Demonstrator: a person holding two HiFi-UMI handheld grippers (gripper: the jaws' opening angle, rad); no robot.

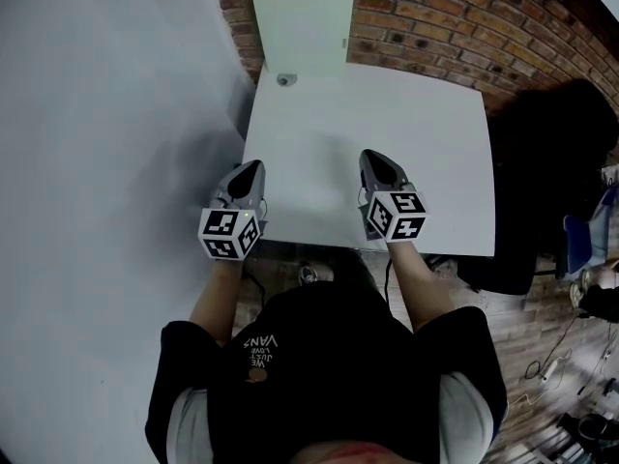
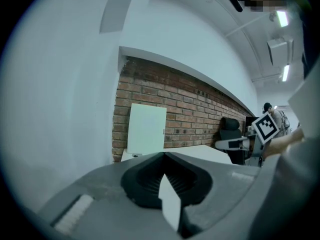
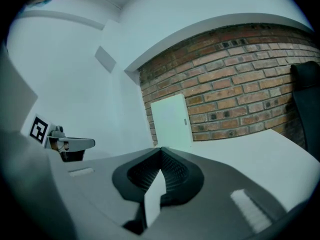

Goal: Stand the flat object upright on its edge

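Observation:
A pale flat panel (image 1: 302, 25) stands upright on its edge at the far end of the white table (image 1: 426, 143), leaning against the brick wall. It also shows in the left gripper view as the pale panel (image 2: 146, 129) and in the right gripper view as the pale panel (image 3: 172, 120). My left gripper (image 1: 253, 168) hovers at the table's near left edge, shut and empty. My right gripper (image 1: 372, 158) hangs over the near middle of the table, shut and empty. Both point toward the panel, well short of it.
A small round grey object (image 1: 283, 79) lies on the table near the panel's foot. A grey wall (image 1: 106, 114) borders the table on the left. A dark office chair (image 1: 551, 162) stands to the right, with cables on the floor (image 1: 551, 365).

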